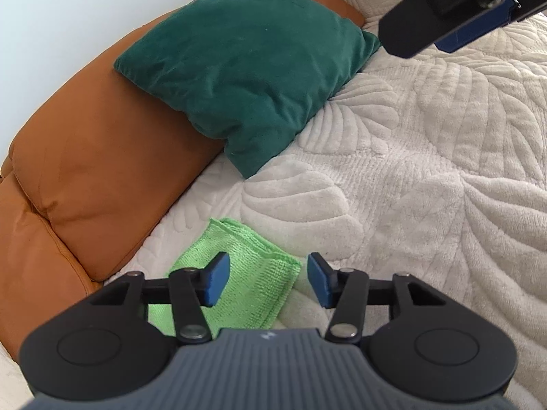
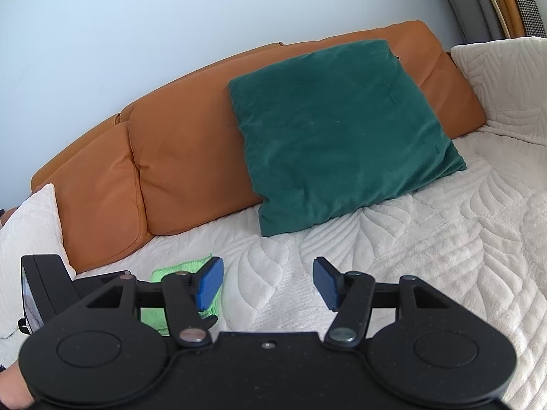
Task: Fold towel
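At the bottom of the left wrist view, the left gripper (image 1: pixel 267 280) is hanging with its jaws spread wide, gripping nothing, just over the folded green towel (image 1: pixel 239 273), which is lying on the white quilted cover (image 1: pixel 410 188). In the right wrist view the right gripper (image 2: pixel 268 283) is likewise gaping wide and empty, the towel sitting at lower left. Farther up, a dark green cushion (image 1: pixel 246 68) is leaning against the orange sofa back (image 1: pixel 102 153).
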Motion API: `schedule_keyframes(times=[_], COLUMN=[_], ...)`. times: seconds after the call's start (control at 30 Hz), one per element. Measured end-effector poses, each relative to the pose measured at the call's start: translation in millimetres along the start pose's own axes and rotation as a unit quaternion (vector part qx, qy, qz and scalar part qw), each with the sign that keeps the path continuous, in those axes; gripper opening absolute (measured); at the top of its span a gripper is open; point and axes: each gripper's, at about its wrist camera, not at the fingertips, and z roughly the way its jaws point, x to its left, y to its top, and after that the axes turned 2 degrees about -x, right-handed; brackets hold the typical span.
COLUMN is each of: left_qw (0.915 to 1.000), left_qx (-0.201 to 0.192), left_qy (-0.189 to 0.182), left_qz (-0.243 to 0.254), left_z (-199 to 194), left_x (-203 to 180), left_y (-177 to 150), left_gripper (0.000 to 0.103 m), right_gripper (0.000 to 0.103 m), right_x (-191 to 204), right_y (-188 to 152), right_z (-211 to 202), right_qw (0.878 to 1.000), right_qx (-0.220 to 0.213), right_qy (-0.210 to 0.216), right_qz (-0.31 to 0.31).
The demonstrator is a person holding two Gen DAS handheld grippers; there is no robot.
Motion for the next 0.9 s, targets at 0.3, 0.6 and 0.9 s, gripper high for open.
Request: schedule_keyframes(times=[0.3,0.6,0.9], left_qw=[0.9999,0.9989,0.9973], left_qx=[0.015,0.01,0.009], left_qy=[-0.007,-0.02,-0.029], left_qz=[-0.003,-0.042,-0.067], left_z=[5,-3,-10], left_x=[0,15,24], left_y=[-2,-2,0], left_gripper=[0.035,0.036,0.036], right_gripper=[0.059,0.059,0.059], right_x=[2,2,2], right_y=[0,-1,-2], right_z=[1,2,2], right_qw=[1.0,1.0,1.0], right_qx=[0.003,0.005,0.006], right_qy=[-0.002,-0.006,-0.005], right_qz=[-0.005,-0.009,-0.009])
